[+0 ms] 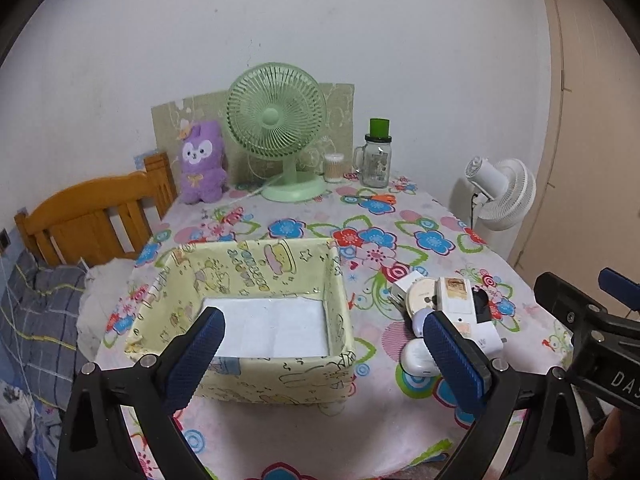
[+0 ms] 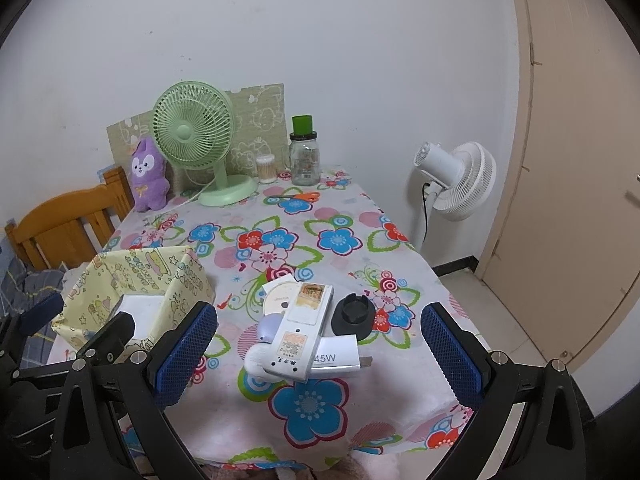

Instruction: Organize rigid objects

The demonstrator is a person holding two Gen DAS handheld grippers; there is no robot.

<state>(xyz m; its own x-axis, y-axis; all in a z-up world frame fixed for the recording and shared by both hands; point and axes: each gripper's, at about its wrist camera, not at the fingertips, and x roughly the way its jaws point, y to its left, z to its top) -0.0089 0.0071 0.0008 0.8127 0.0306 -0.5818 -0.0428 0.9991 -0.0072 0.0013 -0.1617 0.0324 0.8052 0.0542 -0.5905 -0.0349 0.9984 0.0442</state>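
A yellow cartoon-print fabric box (image 1: 288, 264) with a bare white bottom sits on the flowered table; it also shows at the left in the right wrist view (image 2: 188, 276). Right of it lies a pile of small rigid items: a long white device (image 2: 306, 332) on top, a white 45W charger (image 2: 336, 356), a round white disc (image 2: 282, 298), a black round holder (image 2: 354, 314) and a small lilac piece (image 2: 266, 328). The pile shows in the left wrist view (image 1: 452, 300). My left gripper (image 1: 324, 356) is open over the box's near side. My right gripper (image 2: 318, 356) is open around the pile.
At the table's back stand a green desk fan (image 1: 276, 128), a purple plush (image 1: 200, 164), a cotton swab jar (image 1: 334, 168) and a glass jar with green lid (image 1: 376, 160). A white floor fan (image 2: 460, 180) stands right of the table. A wooden chair (image 1: 88, 216) is at left.
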